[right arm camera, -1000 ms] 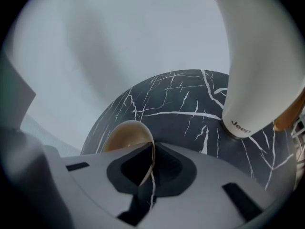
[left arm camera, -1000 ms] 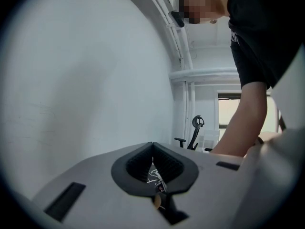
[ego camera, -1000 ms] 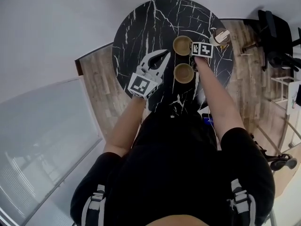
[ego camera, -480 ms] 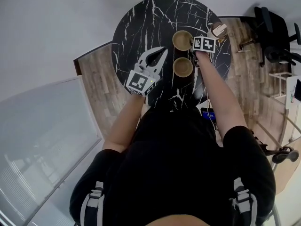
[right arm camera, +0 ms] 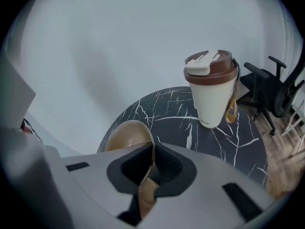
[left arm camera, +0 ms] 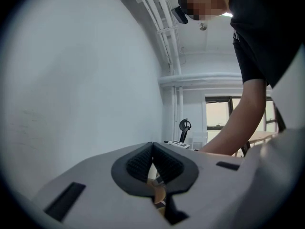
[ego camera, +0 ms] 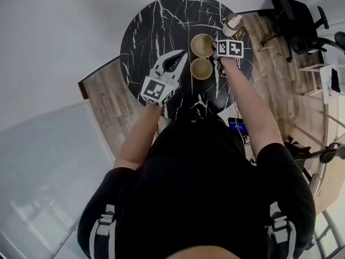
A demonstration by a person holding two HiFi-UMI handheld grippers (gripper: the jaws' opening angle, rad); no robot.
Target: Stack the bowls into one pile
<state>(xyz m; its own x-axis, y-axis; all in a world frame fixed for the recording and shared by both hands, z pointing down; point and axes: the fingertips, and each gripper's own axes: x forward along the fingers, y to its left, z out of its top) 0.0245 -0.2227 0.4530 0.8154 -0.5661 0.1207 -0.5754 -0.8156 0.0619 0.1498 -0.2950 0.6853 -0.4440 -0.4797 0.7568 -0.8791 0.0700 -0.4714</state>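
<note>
Head view, left gripper (ego camera: 182, 55): jaws drawn together on nothing, over the bare table (ego camera: 151, 31), apart from both bowls.
Head view, right gripper (ego camera: 216, 48): jaws at the right rim of the far bowl (ego camera: 201, 45); the marker cube (ego camera: 230, 48) hides the grip itself.
Head view, near bowl (ego camera: 200, 68): tan, round, upright on the table, just beside the far bowl.
Head view, cup (ego camera: 233, 24): near the table's right edge, too small to make out detail.
Left gripper view, left gripper (left arm camera: 152, 145): ribbed pads (left arm camera: 139, 163) meet at the tips; a brown patch (left arm camera: 158, 191) low in the gap cannot be identified.
Right gripper view, right gripper (right arm camera: 151, 149): jaws clamped on the thin rim of the far bowl (right arm camera: 127, 135). Its glossy tan inside shows left of the jaws and its lower part is hidden. Whether its base touches the table (right arm camera: 238, 142) cannot be told.
Right gripper view, cup (right arm camera: 212, 87): white with a brown lid, upright on the table.
</note>
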